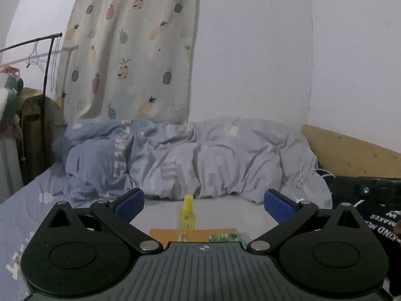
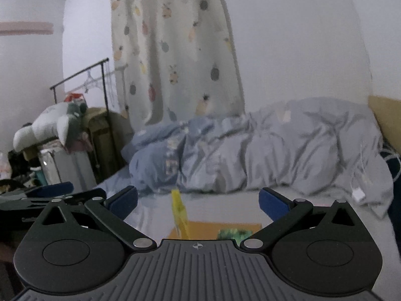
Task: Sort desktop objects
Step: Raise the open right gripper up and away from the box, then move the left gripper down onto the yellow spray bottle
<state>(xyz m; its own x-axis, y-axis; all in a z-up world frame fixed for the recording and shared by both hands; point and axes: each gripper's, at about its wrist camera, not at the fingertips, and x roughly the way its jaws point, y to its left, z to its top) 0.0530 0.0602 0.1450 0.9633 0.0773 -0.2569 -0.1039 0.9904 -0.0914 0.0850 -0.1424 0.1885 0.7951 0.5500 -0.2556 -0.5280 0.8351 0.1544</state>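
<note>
Both my left gripper (image 1: 204, 204) and right gripper (image 2: 198, 202) gape wide, empty; translucent yellow plastic bottle (image 1: 186, 215) stands upright on orange flat board (image 1: 163, 235) ahead — clumsy approach could topple it.

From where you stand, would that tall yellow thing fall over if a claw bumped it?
Probably. The yellow thing stands upright, tall and narrow, on the orange pad, so a sideways nudge would likely tip it. It looks like see-through plastic, so likely light and stiff. Both claws are open, neither touching it.
</note>
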